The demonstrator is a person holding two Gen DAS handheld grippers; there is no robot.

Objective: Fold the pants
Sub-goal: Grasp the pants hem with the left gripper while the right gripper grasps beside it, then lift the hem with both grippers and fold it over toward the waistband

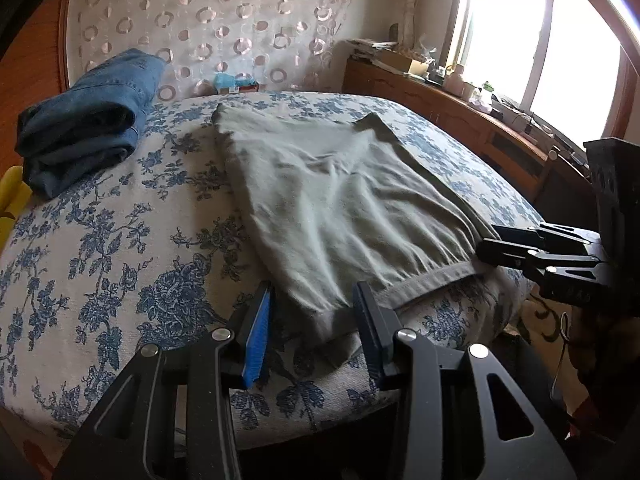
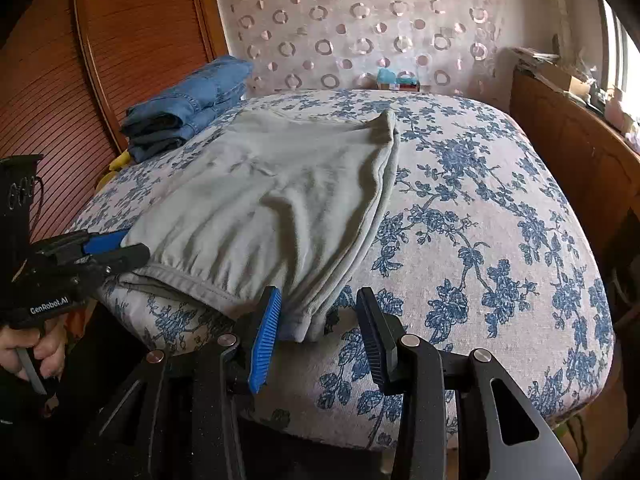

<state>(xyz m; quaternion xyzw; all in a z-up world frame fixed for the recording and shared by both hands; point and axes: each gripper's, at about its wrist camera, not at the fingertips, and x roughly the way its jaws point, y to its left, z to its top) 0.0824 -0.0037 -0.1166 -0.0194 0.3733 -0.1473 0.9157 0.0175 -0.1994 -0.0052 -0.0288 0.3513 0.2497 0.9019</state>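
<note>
Grey-green pants [image 1: 340, 184] [image 2: 280, 200] lie folded lengthwise on the flowered bed cover [image 1: 120, 240], waistband at the near edge. My left gripper [image 1: 316, 328] straddles the waistband's left corner; the cloth lies slack between the blue pad and the black finger, not pinched. From the right wrist view this gripper [image 2: 120, 248] sits at that same corner. My right gripper [image 2: 318, 328] straddles the waistband's right corner, and bare bed cover shows between the cloth and its black finger. It shows in the left wrist view at the waistband's right end [image 1: 492, 242].
Folded blue jeans [image 1: 88, 116] [image 2: 188, 108] are stacked at the bed's far left. A wooden cabinet [image 1: 460, 112] with clutter runs along the right under the window. A slatted wooden door [image 2: 80, 80] stands left. A hand [image 2: 36, 352] holds the left gripper's handle.
</note>
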